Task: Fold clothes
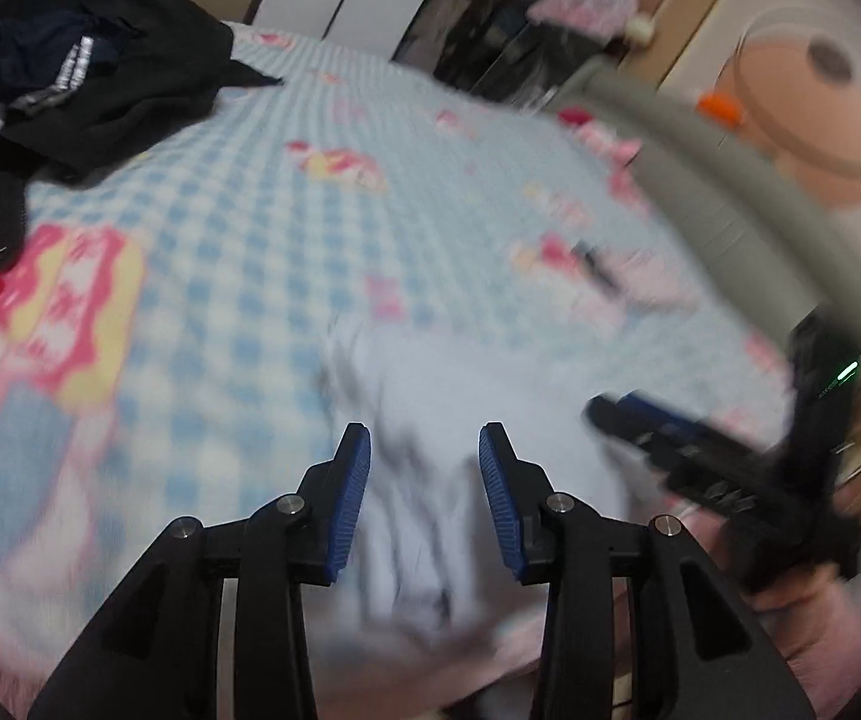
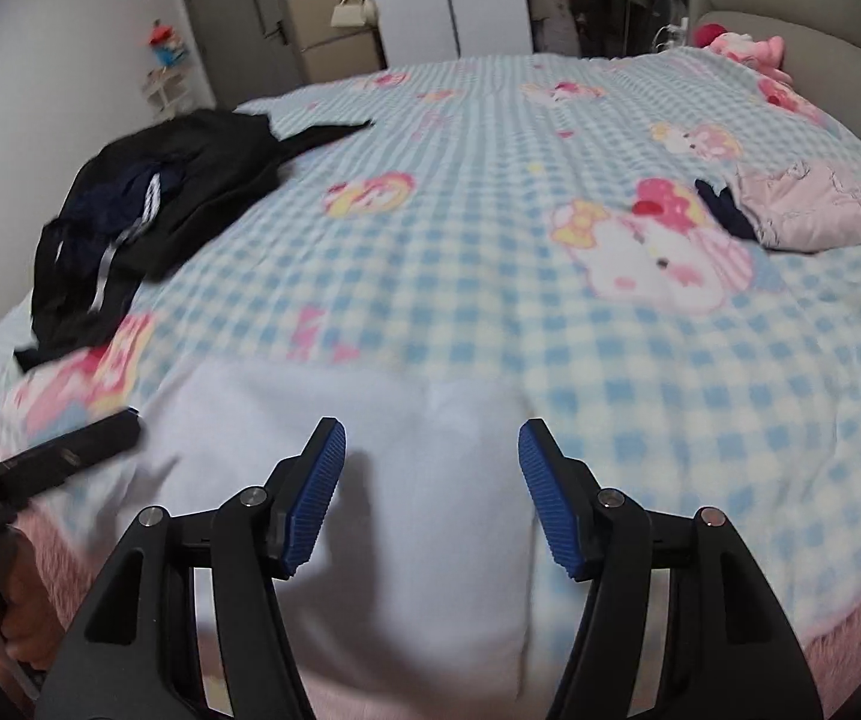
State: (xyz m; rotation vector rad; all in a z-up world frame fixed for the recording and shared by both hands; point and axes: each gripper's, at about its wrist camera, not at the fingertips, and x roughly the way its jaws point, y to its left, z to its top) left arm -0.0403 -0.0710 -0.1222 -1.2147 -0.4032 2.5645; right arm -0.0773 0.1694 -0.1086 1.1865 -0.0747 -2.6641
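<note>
A pale white garment (image 2: 370, 480) lies flat at the near edge of the bed, blurred in the left wrist view (image 1: 490, 420). My right gripper (image 2: 432, 438) hovers open above it, nothing between its blue pads. My left gripper (image 1: 424, 447) is also open over the same garment, empty. In the right wrist view the left gripper's fingers (image 2: 76, 450) reach in from the left edge onto the garment's corner. The right gripper (image 1: 670, 444) shows at the right of the left wrist view, held in a hand.
A heap of dark clothes (image 2: 154, 210) with white stripes lies at the bed's far left. A folded pink garment (image 2: 814, 210) with a dark item beside it sits at the right. The blue checked blanket (image 2: 460, 228) covers the bed; a grey headboard (image 2: 790, 30) stands behind.
</note>
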